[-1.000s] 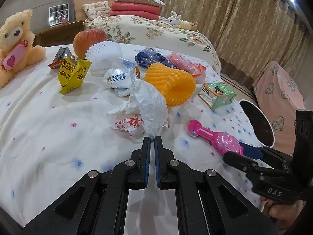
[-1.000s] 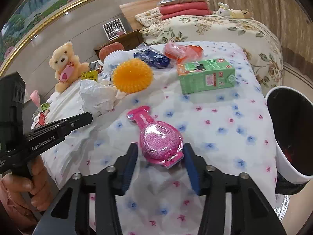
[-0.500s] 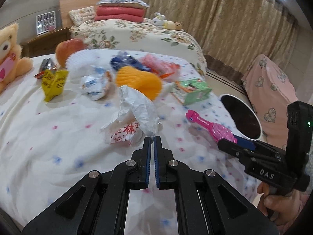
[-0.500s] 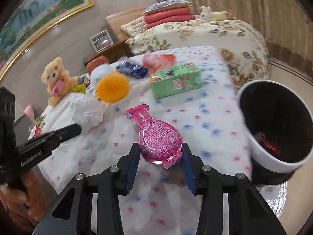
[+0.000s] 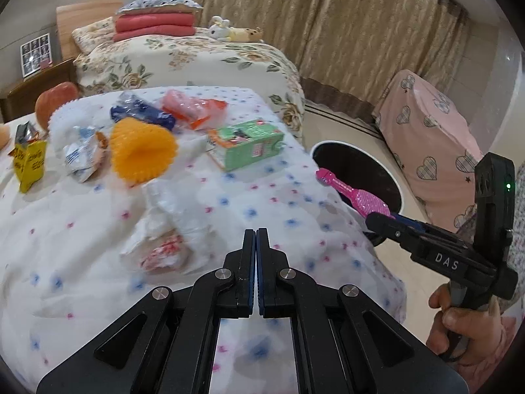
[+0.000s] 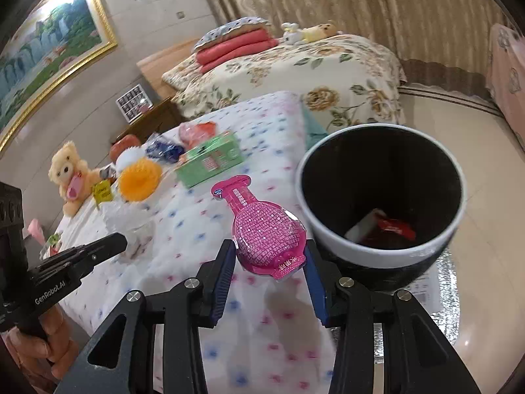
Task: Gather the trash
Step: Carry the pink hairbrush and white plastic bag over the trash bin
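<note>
My right gripper [image 6: 270,252] is shut on a pink glittery blister pack [image 6: 267,233] and holds it off the bed, just left of the bin's rim. The black bin [image 6: 387,257] with a white band stands on the floor beside the bed, a red wrapper [image 6: 392,226] inside it. From the left wrist view the pink pack [image 5: 356,195] sticks out of the right gripper [image 5: 382,220] in front of the bin [image 5: 347,144]. My left gripper [image 5: 256,231] is shut with nothing seen between its fingers. A crumpled white bag [image 5: 170,226] lies on the bed just left of its tips.
More litter lies on the flowered bedspread [image 5: 82,246]: a green carton [image 5: 249,144], an orange foam net [image 5: 141,151], a blue wrapper [image 5: 141,115], a pink and orange wrapper [image 5: 193,108] and a yellow packet [image 5: 29,164]. A teddy bear [image 6: 70,177] sits far left. A second bed [image 6: 328,69] stands behind.
My right gripper closed on the pink pack, lifted it and carried it right to the bin's rim. My left gripper, still shut, swung right, away from the white bag.
</note>
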`<action>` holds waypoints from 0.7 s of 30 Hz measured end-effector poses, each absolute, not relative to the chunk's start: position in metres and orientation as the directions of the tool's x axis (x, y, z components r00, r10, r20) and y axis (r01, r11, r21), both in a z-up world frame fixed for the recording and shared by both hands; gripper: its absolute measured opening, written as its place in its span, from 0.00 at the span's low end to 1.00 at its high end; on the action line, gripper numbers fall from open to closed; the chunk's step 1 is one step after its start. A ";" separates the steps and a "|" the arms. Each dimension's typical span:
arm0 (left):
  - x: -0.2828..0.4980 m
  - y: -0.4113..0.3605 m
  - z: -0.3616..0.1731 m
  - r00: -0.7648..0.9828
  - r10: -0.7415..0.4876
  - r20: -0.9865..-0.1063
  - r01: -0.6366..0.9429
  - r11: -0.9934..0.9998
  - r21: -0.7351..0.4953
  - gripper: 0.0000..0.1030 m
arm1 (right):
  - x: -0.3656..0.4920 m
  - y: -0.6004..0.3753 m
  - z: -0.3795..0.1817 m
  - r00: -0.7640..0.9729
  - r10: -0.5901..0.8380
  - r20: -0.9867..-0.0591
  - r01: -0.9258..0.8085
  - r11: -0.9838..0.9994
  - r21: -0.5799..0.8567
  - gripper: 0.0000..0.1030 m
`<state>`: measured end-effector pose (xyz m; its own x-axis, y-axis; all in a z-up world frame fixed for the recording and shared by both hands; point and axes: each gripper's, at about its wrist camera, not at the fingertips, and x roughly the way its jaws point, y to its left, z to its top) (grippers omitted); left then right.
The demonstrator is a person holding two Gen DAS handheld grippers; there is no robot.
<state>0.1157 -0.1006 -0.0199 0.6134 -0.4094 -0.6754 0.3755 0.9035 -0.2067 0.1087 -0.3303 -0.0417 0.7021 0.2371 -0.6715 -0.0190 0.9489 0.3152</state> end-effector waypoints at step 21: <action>0.130 -0.059 -0.050 0.620 -0.256 -0.741 0.204 0.965 -0.164 0.52 | 0.107 -0.339 -0.046 0.710 0.260 -0.654 -0.008 0.932 0.362 0.41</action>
